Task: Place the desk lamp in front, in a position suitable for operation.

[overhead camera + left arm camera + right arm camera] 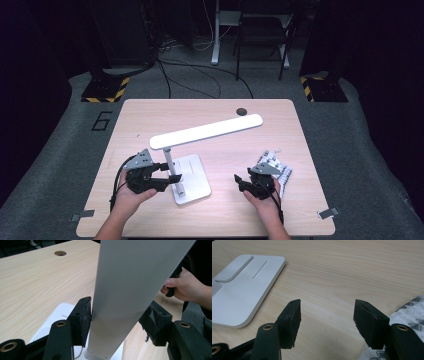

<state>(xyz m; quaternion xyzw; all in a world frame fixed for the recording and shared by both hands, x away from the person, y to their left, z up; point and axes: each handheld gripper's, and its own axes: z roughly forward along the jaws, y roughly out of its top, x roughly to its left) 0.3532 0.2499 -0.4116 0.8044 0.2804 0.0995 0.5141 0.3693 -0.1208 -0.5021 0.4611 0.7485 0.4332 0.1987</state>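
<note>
A white desk lamp stands on the table, its long head (207,131) angled over a flat white base (192,172). My left gripper (172,181) reaches in from the left around the lamp's upright post (169,159). In the left gripper view the post (117,290) rises between the jaws of the left gripper (116,320). One pad rests against it and the other stands just off it, so the gripper is open. My right gripper (239,183) hovers open over bare wood right of the base, with nothing between its fingers (327,317).
A black-and-white patterned cloth (285,175) lies bunched at the right, just beside the right gripper, and also shows in the right gripper view (409,312). A round grommet hole (241,111) sits near the table's far edge. Dark floor with cables surrounds the table.
</note>
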